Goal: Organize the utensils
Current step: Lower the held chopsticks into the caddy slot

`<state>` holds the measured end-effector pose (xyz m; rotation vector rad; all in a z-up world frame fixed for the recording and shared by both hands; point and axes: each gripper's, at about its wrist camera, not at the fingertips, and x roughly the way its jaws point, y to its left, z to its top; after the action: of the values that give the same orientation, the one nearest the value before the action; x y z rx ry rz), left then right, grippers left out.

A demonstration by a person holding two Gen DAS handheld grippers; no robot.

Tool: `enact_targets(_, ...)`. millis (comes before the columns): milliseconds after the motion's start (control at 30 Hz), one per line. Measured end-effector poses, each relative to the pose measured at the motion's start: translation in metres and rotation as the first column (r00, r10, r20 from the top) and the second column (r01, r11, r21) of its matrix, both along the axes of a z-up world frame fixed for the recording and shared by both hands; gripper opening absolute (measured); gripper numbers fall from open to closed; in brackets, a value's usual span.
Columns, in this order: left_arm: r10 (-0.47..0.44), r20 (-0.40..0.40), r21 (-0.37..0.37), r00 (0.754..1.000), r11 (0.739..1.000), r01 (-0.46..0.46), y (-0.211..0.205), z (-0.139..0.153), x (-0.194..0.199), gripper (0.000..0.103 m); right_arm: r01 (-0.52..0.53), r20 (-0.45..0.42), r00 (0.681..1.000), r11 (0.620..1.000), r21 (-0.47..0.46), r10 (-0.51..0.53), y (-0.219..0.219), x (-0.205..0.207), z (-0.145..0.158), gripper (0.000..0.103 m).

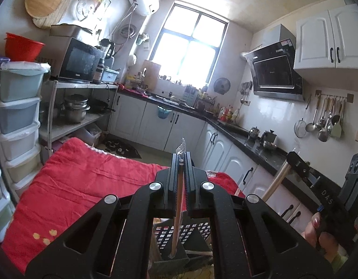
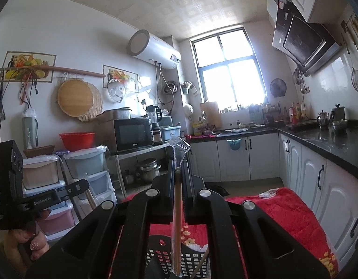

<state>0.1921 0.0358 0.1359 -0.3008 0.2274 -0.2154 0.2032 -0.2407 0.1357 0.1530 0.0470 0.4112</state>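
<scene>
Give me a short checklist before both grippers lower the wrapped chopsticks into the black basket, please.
1. Left gripper shut on its wrapped chopsticks: ok.
2. Right gripper shut on its wrapped chopsticks: ok.
3. Both pairs hang with lower ends toward the black basket: ok.
4. Basket directly under each tip: cannot tell, the fingers hide it.
5. Free slot in the basket: cannot tell.
6. Grippers apart from each other: ok.
</scene>
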Motion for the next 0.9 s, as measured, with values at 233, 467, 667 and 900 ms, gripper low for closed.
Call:
enact_targets(233,-0.015,-0.02,0.008,1.0,1.0,0.015,-0.004,-0.016,0.006,0.002,0.006,-0.033,0.999,1.0,-0.029,-0.007,0.01,0.006,-0.02,0.006)
enact_targets(467,-0.024,-0.062,0.006,0.998,1.0,0.024,-0.006,-0.033,0.012,0.002,0.009,-0.095,0.995,0.998,-0.057,-0.015,0.016,0.013,-0.037,0.006)
enact_targets(667,-0.026,-0.091,0.009,0.996,1.0,0.027,-0.007,-0.04,0.013,0.002,0.016,-0.154,0.988,0.998,-0.069,-0.026,0.017,0.018,-0.046,0.007)
enact_targets(900,-0.019,-0.118,0.011,0.993,1.0,0.02,-0.006,-0.043,0.01,0.019,0.006,-0.194,0.981,0.997,-0.074,-0.02,0.017,0.015,-0.05,0.019)
